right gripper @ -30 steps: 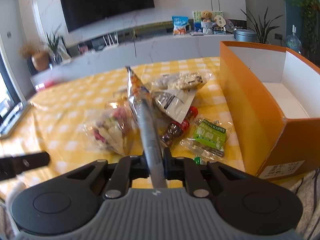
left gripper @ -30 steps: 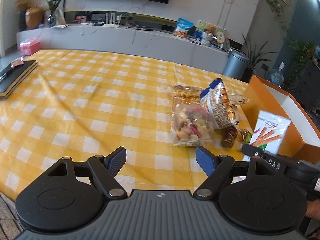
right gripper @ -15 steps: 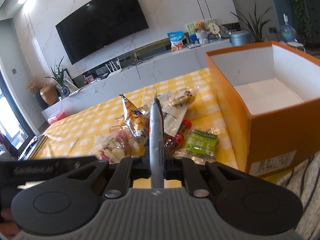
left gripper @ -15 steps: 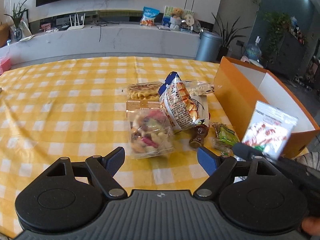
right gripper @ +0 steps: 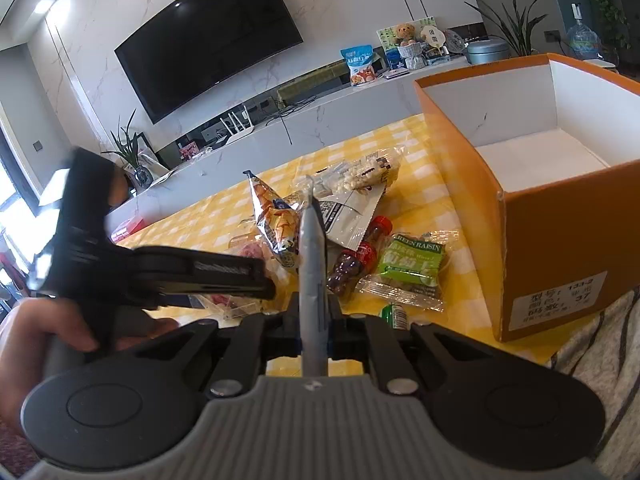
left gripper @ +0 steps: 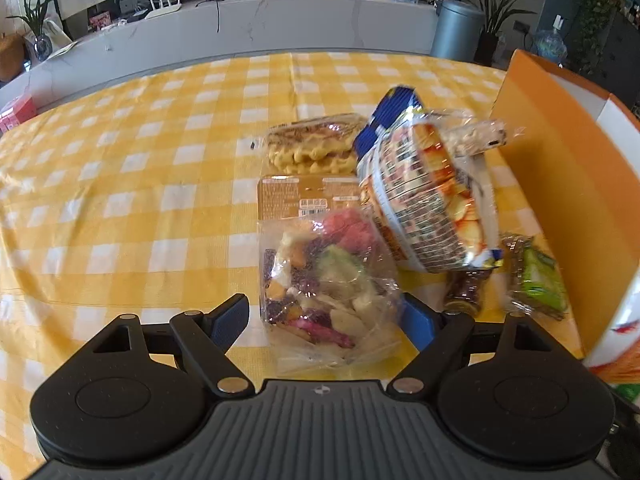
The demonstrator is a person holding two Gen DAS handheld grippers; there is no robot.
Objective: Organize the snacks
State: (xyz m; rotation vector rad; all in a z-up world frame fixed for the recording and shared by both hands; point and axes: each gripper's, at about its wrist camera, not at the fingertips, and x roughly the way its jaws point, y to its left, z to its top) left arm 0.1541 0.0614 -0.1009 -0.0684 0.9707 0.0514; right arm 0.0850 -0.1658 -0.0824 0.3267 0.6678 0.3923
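My left gripper is open, its blue pads on either side of a clear bag of mixed dried fruit lying on the yellow checked tablecloth. My right gripper is shut on a flat white snack packet, seen edge-on; the packet also shows at the right edge of the left wrist view. The orange box with a white inside stands to the right, open and empty. The left gripper's body also shows in the right wrist view.
A pile of snacks lies beside the box: a blue-topped bag, waffles, a green raisin pack, a small dark bottle and a puffed-rice bar. A TV counter runs behind the table.
My left gripper has moved forward and down to the dried fruit bag, which now sits between its pads. My right gripper has lifted the white packet higher, beside the box.
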